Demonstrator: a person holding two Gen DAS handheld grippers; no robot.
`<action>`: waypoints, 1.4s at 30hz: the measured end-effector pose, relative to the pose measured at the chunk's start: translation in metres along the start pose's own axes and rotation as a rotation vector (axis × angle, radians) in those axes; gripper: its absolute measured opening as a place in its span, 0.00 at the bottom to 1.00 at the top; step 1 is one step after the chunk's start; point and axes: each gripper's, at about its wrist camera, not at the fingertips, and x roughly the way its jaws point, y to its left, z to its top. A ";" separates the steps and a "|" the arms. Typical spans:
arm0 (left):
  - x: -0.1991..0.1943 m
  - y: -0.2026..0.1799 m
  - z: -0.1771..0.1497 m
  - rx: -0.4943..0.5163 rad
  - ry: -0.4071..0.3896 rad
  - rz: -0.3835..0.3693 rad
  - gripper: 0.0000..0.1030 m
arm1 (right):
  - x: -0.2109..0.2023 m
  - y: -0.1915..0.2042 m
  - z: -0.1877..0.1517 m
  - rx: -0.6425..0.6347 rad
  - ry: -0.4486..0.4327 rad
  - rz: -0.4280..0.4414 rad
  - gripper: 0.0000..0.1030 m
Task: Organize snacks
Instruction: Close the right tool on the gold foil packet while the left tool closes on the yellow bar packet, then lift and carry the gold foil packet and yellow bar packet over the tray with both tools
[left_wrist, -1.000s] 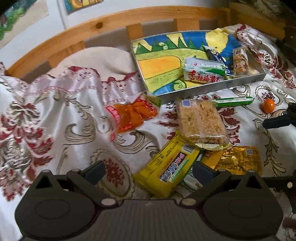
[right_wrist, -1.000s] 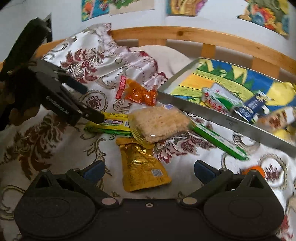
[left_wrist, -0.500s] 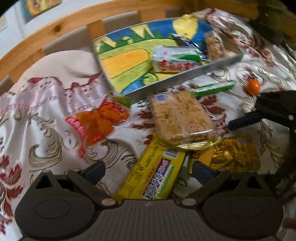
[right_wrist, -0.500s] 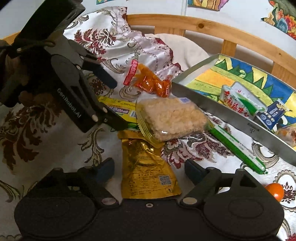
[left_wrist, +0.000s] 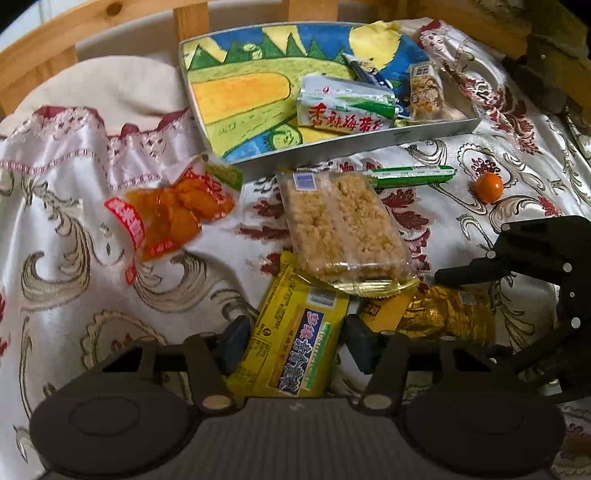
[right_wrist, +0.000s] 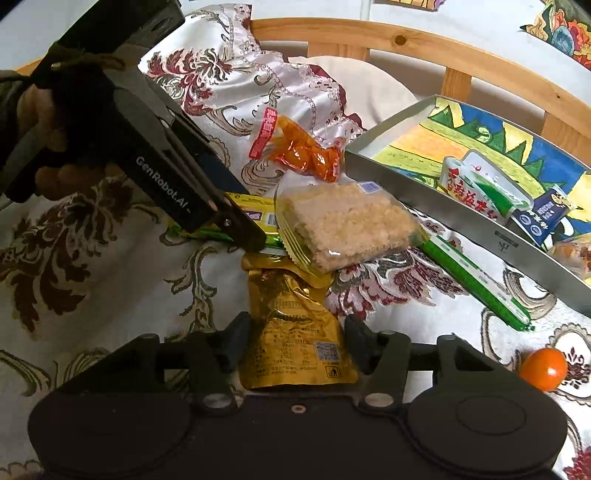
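My left gripper (left_wrist: 295, 341) is open, its fingers on either side of a yellow snack pack (left_wrist: 295, 343) that lies partly under a clear rice-crisp pack (left_wrist: 341, 225). My right gripper (right_wrist: 293, 341) is open, its fingers on either side of a gold foil pouch (right_wrist: 295, 332). The left gripper also shows in the right wrist view (right_wrist: 236, 225), over the yellow pack (right_wrist: 255, 210). A painted metal tray (left_wrist: 332, 147) holds several snacks, among them a green-and-white pack (left_wrist: 343, 110).
An orange snack bag (left_wrist: 173, 218), a green stick pack (left_wrist: 410, 173) and a small orange ball (left_wrist: 487, 186) lie on the patterned cloth. A wooden bed rail (right_wrist: 424, 44) runs behind the tray. The right gripper's black fingers (left_wrist: 480, 269) reach in from the right.
Both grippers have moved forward and down. The left now straddles the yellow pack, the right straddles the gold pouch. Both jaws have narrowed somewhat.
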 end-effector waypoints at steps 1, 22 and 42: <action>0.000 -0.003 -0.001 -0.008 0.012 0.002 0.56 | -0.002 0.000 0.000 -0.002 0.008 -0.004 0.55; 0.004 -0.025 -0.004 -0.157 0.056 0.073 0.71 | -0.018 -0.010 -0.009 0.050 0.033 -0.069 0.71; -0.008 -0.037 -0.009 -0.221 0.124 0.043 0.50 | -0.023 0.004 -0.007 0.021 0.047 -0.078 0.37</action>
